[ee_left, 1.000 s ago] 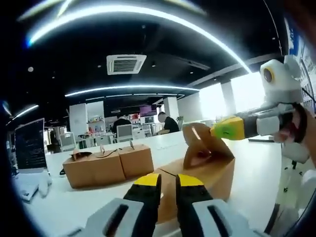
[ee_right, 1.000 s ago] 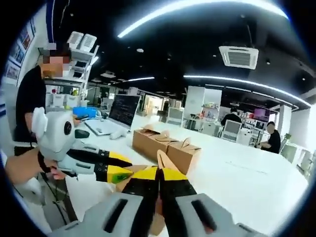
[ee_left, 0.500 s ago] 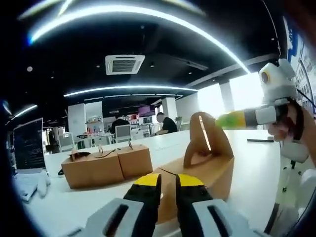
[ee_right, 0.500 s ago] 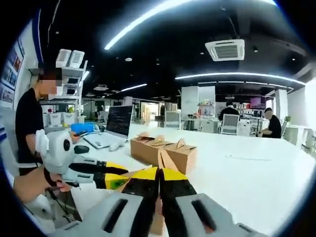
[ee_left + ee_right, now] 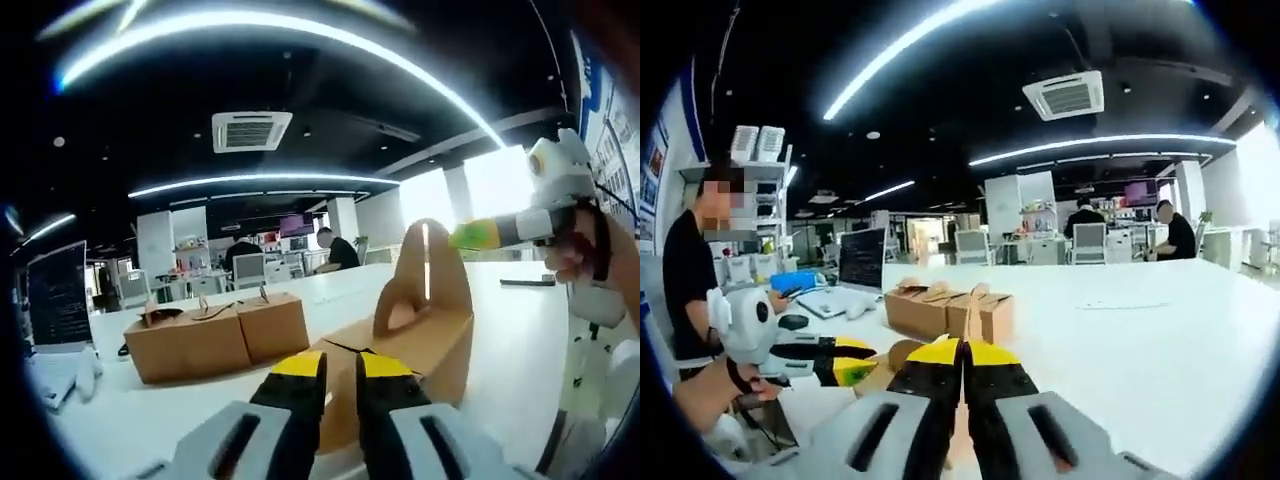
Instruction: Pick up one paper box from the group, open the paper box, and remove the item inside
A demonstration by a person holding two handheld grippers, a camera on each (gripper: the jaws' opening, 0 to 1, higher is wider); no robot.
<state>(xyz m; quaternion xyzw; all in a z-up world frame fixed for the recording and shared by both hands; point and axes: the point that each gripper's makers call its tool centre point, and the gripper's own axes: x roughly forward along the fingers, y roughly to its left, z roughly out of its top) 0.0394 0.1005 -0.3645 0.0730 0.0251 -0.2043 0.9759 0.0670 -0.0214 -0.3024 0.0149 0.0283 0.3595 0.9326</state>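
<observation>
On the white table (image 5: 180, 400), a group of closed paper boxes (image 5: 215, 335) sits far left. The near paper box (image 5: 415, 345) lies just ahead of the left gripper (image 5: 340, 372), whose jaws pinch its near edge. Its handle flap (image 5: 425, 280) stands upright, pinched at the top by the right gripper (image 5: 462, 236).

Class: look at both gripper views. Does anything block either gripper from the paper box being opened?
Nothing visible does. The left gripper is shut on the near edge of the paper box, and the right gripper pinches its raised handle flap. The other boxes sit apart, further back on the table.
</observation>
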